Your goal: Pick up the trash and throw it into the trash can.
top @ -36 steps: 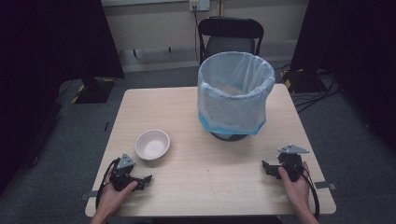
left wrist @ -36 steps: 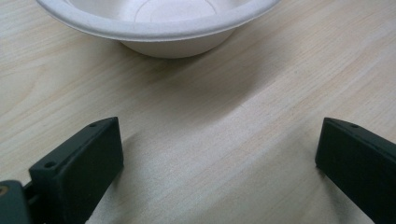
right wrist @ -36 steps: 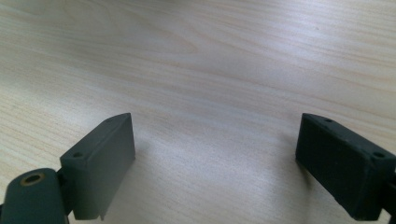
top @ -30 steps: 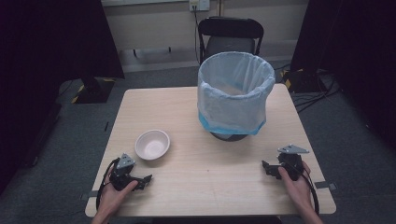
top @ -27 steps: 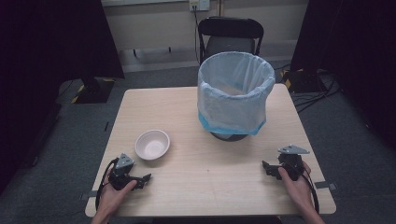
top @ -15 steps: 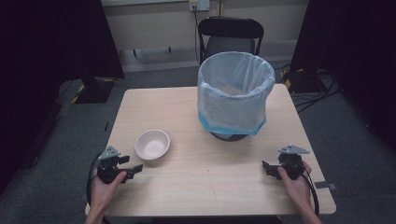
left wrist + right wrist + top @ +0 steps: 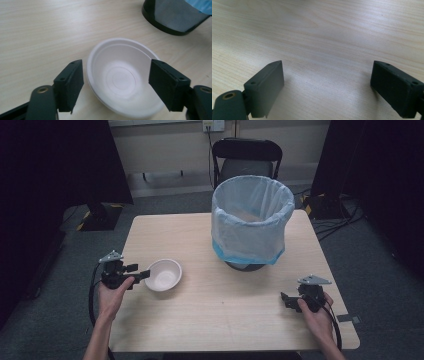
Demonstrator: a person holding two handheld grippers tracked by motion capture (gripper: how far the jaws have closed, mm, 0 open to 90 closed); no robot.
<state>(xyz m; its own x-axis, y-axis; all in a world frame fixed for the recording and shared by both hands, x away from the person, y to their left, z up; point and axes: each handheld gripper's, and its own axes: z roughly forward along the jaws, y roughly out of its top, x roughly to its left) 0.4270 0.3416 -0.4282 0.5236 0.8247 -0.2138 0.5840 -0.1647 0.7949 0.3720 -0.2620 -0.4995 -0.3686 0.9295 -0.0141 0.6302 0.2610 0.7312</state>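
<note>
A white shallow bowl [image 7: 164, 274] sits on the left half of the wooden table [image 7: 210, 320]. My left gripper [image 7: 144, 273] hovers at the bowl's left rim, pointing right across it. In the left gripper view the bowl [image 7: 120, 75] lies between and below the jaws of that gripper [image 7: 116, 85]. They have just been closing but stand apart, and the pads do not press on the bowl. My right gripper [image 7: 286, 300] rests low near the front right of the table, open. In its own view the right gripper [image 7: 327, 82] has only bare wood between its jaws.
A black mesh bin with a pale blue liner [image 7: 251, 220] stands at the table's back centre-right, and its base [image 7: 175, 17] lies beyond the bowl. A black folding chair [image 7: 247, 157] stands behind the table. Dark curtains flank the room.
My left hand has lifted and moved away from the front edge, up beside the bowl. Its jaws look narrower. The right hand has stayed where it was.
</note>
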